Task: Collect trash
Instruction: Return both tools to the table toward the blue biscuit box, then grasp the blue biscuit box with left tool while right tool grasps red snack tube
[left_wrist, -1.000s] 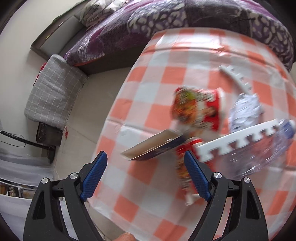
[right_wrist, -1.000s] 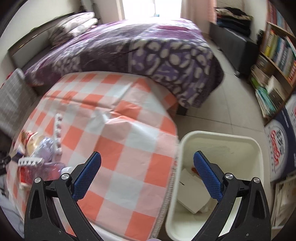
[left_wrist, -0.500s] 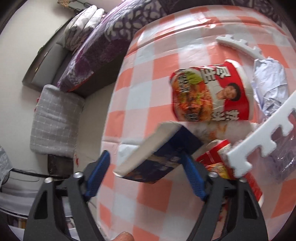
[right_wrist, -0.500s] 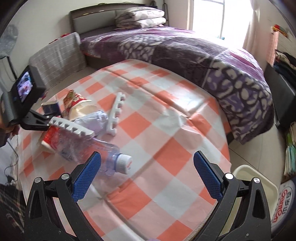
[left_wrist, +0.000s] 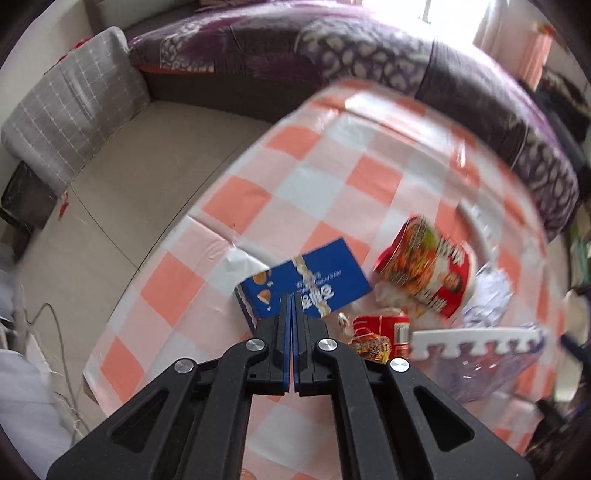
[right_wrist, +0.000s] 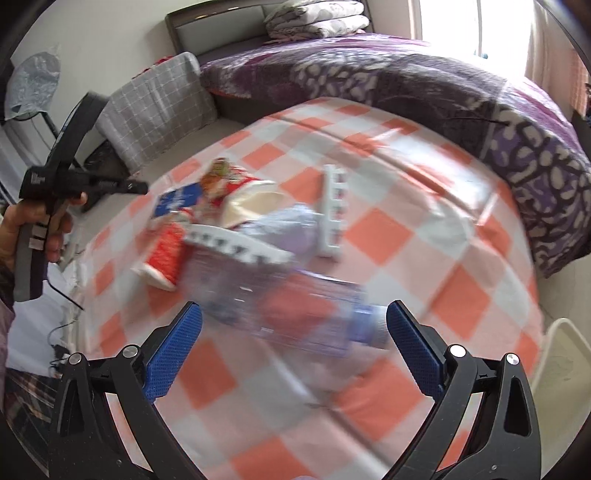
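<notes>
Blue box (left_wrist: 306, 286) beyond pressed-together left tongs (left_wrist: 291, 306) (right tongs (right_wrist: 293, 325) spread)

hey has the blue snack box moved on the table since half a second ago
Yes. The blue snack box now lies flat on the checkered tablecloth beside the red noodle cup; earlier it stood tipped up on edge between the left gripper's fingers.

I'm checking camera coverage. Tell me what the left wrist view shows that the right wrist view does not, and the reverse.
Only the left wrist view shows the left gripper from behind, jaws pressed together at the near edge of the blue box.

Only the right wrist view shows the open right gripper, the hand holding the other tool, and a white bin past the table edge.

Both show the noodle cup, the clear plastic bottle, the white foam strip and the checkered tablecloth.
</notes>
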